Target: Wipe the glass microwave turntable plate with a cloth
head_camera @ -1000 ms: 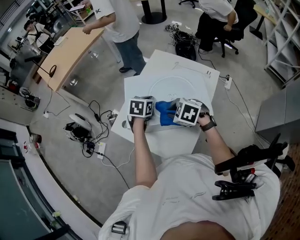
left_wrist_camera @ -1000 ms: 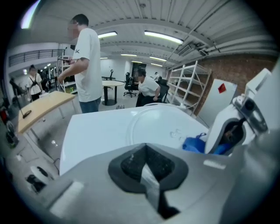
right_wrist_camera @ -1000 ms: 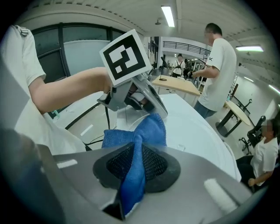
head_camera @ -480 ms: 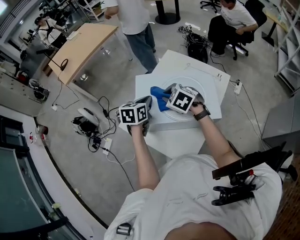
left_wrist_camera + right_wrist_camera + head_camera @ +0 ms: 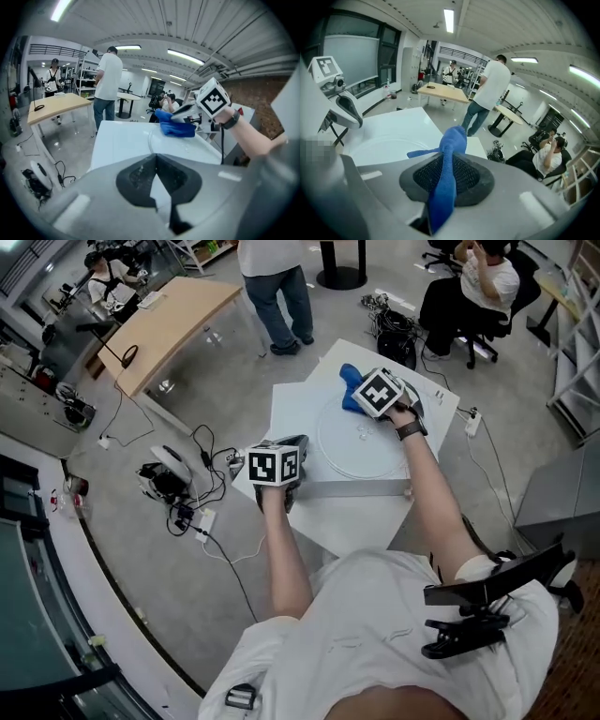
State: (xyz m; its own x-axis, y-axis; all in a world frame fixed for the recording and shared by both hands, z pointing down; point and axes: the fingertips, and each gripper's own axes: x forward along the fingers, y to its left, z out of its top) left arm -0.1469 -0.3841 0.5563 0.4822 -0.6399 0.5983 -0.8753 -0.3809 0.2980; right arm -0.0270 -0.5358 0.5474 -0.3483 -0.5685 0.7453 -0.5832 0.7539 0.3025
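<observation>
The round glass turntable plate [image 5: 361,442] lies flat on a white table [image 5: 300,399]. It also shows in the left gripper view as the plate [image 5: 187,145] and in the right gripper view as the plate [image 5: 379,143]. My right gripper [image 5: 361,390] is at the plate's far rim, shut on a blue cloth [image 5: 352,382]. The cloth [image 5: 447,159] runs up between the jaws and bunches beyond them. My left gripper [image 5: 286,444] hovers at the table's near left corner, off the plate, jaws together with nothing in them [image 5: 156,157]. From there I see the cloth [image 5: 176,127] resting on the plate's edge.
A person [image 5: 272,277] stands just beyond the table's far side. A wooden desk [image 5: 164,324] stands at the left, and a seated person [image 5: 469,287] is at the back right. Cables and gear [image 5: 173,493] lie on the floor left of the table.
My right gripper has carried the blue cloth from the table's near side across the plate to its far rim. The left gripper has drawn back to the near left corner.
</observation>
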